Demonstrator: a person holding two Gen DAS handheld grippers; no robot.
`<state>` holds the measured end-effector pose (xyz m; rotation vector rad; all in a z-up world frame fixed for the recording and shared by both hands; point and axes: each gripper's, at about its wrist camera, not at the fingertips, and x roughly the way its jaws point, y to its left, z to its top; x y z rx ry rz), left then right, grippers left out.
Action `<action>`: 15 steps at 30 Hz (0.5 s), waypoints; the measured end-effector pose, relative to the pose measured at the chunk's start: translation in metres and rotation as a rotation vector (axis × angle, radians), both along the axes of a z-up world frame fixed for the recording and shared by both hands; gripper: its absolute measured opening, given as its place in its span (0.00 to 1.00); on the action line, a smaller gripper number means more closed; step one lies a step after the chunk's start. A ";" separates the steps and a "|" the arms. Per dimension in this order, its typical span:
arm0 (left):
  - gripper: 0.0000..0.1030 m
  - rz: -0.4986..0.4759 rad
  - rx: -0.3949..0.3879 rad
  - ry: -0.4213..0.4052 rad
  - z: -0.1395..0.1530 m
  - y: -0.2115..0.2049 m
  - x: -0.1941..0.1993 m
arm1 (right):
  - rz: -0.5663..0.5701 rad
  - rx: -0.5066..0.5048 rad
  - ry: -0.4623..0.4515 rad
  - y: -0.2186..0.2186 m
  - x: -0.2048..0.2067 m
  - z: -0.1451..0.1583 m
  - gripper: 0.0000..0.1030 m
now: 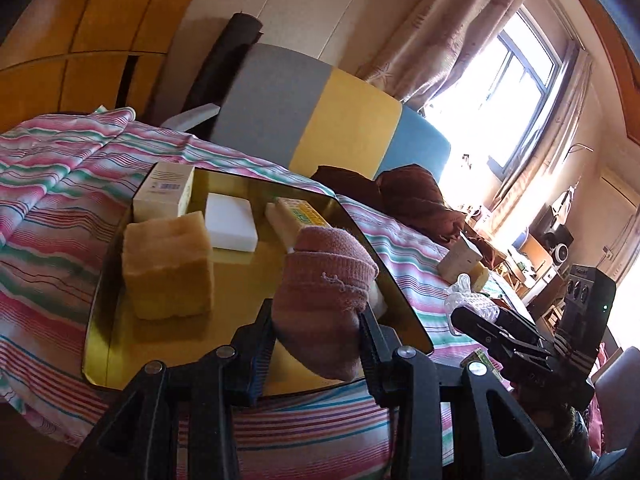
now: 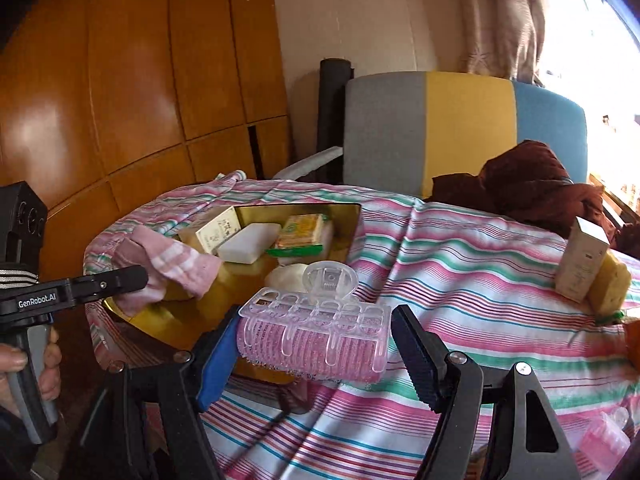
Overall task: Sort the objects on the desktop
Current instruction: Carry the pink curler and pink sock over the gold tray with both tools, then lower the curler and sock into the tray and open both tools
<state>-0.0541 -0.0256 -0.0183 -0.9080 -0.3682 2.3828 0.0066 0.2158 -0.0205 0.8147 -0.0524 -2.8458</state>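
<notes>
My left gripper [image 1: 316, 316] is shut on a pink sock [image 1: 324, 280] and holds it over the near part of a gold tray [image 1: 240, 268]. On the tray lie a tan sponge block [image 1: 168, 264], a white block [image 1: 232, 220], a cream box [image 1: 164, 190] and a yellow-green packet [image 1: 298, 216]. My right gripper [image 2: 316, 320] is shut on a pink hair roller with a clear clip [image 2: 316, 332], just above the tray's near right corner. In the right wrist view the left gripper [image 2: 138, 276] and the sock [image 2: 172, 270] are at the left, above the tray [image 2: 344, 220]. The right gripper [image 1: 464, 314] shows at the right of the left wrist view.
A striped cloth [image 2: 460, 264] covers the table. On its right side stand a cream box [image 2: 582, 264] and a yellow sponge [image 2: 610, 288]. A brown cloth [image 2: 532, 188] lies behind, before a grey, yellow and blue chair [image 2: 440, 128]. Another pink roller [image 2: 604, 440] lies near right.
</notes>
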 end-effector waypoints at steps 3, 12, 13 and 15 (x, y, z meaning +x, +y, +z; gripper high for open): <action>0.37 0.019 0.007 -0.008 -0.003 -0.010 -0.002 | 0.034 0.032 -0.008 -0.019 -0.010 -0.006 0.72; 0.37 0.069 0.016 -0.031 -0.012 -0.035 -0.006 | 0.050 0.090 -0.032 -0.037 -0.022 -0.023 0.72; 0.37 0.074 0.016 -0.033 -0.013 -0.037 -0.006 | 0.050 0.088 -0.035 -0.037 -0.022 -0.023 0.72; 0.37 0.086 0.022 -0.032 -0.012 -0.042 -0.006 | 0.060 0.074 -0.035 -0.038 -0.023 -0.021 0.72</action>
